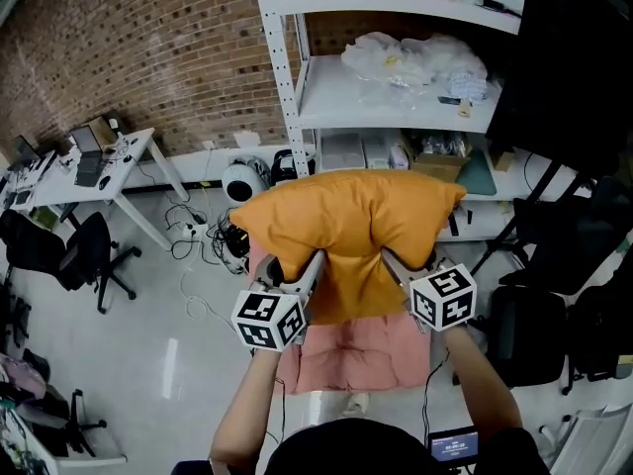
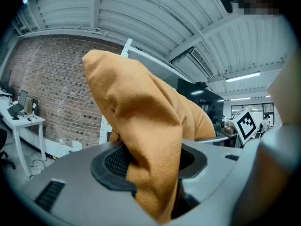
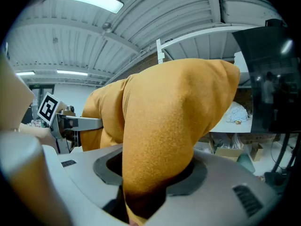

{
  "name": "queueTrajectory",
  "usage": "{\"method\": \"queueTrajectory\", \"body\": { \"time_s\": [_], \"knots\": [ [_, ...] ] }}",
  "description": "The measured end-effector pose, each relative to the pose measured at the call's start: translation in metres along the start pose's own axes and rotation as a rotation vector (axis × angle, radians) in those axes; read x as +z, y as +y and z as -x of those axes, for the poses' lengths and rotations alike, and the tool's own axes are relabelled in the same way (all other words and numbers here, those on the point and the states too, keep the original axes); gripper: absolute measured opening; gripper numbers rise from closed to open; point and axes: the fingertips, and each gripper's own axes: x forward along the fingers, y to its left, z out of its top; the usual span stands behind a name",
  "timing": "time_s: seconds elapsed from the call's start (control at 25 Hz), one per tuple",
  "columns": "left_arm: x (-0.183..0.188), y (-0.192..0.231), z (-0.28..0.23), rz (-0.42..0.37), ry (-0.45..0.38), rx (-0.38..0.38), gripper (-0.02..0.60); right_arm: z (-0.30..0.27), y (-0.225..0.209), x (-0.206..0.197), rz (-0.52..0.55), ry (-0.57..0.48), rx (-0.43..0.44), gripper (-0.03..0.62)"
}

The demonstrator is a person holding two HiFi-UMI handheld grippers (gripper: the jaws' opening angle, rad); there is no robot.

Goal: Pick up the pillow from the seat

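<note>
An orange pillow (image 1: 346,221) hangs in the air above a pink cushioned seat (image 1: 356,354), held up from both sides. My left gripper (image 1: 302,270) is shut on the pillow's left lower edge; in the left gripper view the orange cloth (image 2: 150,145) is squeezed between the jaws. My right gripper (image 1: 396,268) is shut on the right lower edge, with the fabric (image 3: 160,145) bunched between its jaws. The pillow's middle sags down between the two grippers. The fingertips are hidden in the cloth.
A white shelving unit (image 1: 396,97) with bags and boxes stands just behind the pillow. Black chairs (image 1: 554,265) are at the right, an office chair (image 1: 59,250) and a white desk (image 1: 99,166) at the left. Cables lie on the floor (image 1: 198,245).
</note>
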Motion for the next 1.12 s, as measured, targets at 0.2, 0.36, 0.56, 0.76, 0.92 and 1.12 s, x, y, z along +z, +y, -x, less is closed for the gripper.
{"method": "queueTrajectory", "body": {
  "time_s": [0.2, 0.36, 0.56, 0.76, 0.92, 1.12],
  "knots": [
    [0.006, 0.005, 0.021, 0.004, -0.005, -0.011, 0.221, 0.005, 0.021, 0.008, 0.013, -0.010, -0.014, 0.212],
    [0.011, 0.008, 0.042, -0.002, -0.015, -0.018, 0.221, 0.011, 0.043, 0.011, 0.021, -0.019, -0.023, 0.212],
    [0.012, 0.009, 0.068, 0.000, -0.031, -0.028, 0.221, 0.022, 0.068, 0.014, 0.034, -0.029, -0.037, 0.212],
    [0.014, 0.009, 0.093, 0.002, -0.044, -0.037, 0.221, 0.033, 0.091, 0.015, 0.047, -0.035, -0.048, 0.212],
    [0.015, 0.008, 0.113, 0.002, -0.053, -0.044, 0.221, 0.043, 0.110, 0.016, 0.054, -0.040, -0.059, 0.212],
    [0.019, 0.004, 0.137, -0.001, -0.064, -0.056, 0.221, 0.057, 0.130, 0.020, 0.064, -0.050, -0.072, 0.212]
  ]
}}
